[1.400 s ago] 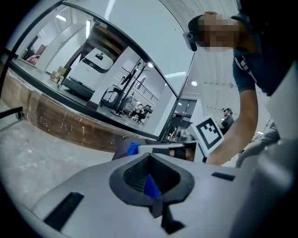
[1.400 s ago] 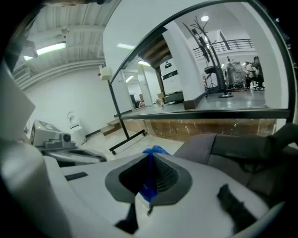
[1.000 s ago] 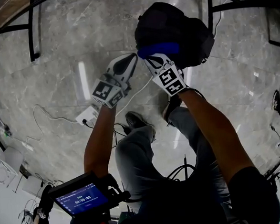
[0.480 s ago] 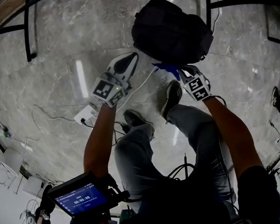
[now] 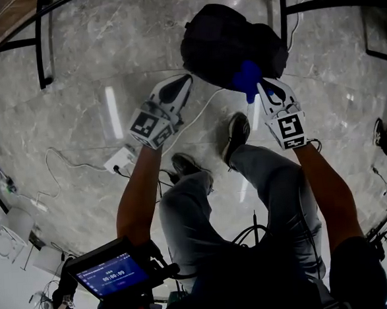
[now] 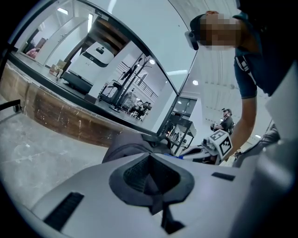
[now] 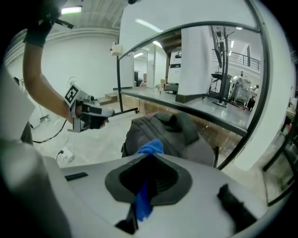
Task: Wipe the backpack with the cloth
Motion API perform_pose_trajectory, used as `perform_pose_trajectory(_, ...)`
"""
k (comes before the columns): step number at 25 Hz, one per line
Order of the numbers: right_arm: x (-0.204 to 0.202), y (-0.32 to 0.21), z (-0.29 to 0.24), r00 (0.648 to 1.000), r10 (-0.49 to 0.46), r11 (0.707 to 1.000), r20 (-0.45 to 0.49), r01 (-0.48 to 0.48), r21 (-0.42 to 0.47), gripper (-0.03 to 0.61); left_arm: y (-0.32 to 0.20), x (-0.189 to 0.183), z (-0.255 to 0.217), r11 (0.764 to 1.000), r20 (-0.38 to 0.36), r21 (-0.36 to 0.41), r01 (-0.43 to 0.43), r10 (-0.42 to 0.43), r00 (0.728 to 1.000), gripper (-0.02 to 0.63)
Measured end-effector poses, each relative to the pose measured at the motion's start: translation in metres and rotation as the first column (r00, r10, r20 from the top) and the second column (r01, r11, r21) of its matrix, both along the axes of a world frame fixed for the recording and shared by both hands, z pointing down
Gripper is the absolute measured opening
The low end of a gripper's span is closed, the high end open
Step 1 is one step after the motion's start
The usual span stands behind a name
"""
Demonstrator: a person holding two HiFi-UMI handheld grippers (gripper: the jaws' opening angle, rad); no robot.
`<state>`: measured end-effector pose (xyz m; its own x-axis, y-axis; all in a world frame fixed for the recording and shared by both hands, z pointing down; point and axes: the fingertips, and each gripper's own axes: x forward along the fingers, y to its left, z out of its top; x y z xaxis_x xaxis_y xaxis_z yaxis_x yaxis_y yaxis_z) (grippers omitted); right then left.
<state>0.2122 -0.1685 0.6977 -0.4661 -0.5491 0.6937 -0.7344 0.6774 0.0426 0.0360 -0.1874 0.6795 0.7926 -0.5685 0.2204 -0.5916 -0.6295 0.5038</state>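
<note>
A black backpack [image 5: 228, 39] stands at the top centre of the head view and shows grey in the right gripper view [image 7: 181, 130]. My right gripper [image 5: 263, 86] is shut on a blue cloth [image 5: 246, 78], which presses against the backpack's near right side. The cloth [image 7: 148, 149] bunches out past the jaws and hangs down between them. My left gripper [image 5: 180, 84] is shut with nothing in it and hovers just left of the backpack [image 6: 123, 148], apart from it.
Black metal frame bars [image 5: 40, 42] and a curved glass edge surround the backpack. A white power strip [image 5: 118, 161] with cables lies on the marble floor at the left. The person's shoes [image 5: 235, 133] stand just below the backpack.
The right gripper has carried the cloth from the backpack's front centre down and to the right, then back up onto its right side. The left gripper has hardly moved.
</note>
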Motion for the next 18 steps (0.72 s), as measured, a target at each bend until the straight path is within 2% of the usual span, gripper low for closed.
perform_pose_trajectory(8, 0.001, -0.047, -0.061, 0.994, 0.059, 0.989, 0.089, -0.07, 0.128, 0.017, -0.012, 0.008, -0.016, 1.0, -0.01, 0.009, -0.004, 0.005, 1.0, 0.002)
perform_pose_trajectory(13, -0.01, -0.048, -0.127, 0.988, 0.047, 0.981, 0.149, -0.074, 0.179, 0.017, -0.018, 0.018, -0.077, 0.999, -0.044, 0.036, -0.001, 0.002, 0.999, 0.002)
perform_pose_trajectory(18, -0.014, -0.044, -0.214, 0.964, 0.087, 0.961, 0.25, -0.148, 0.235, 0.017, -0.024, 0.023, -0.165, 0.996, -0.083, 0.091, 0.02, -0.012, 0.996, 0.002)
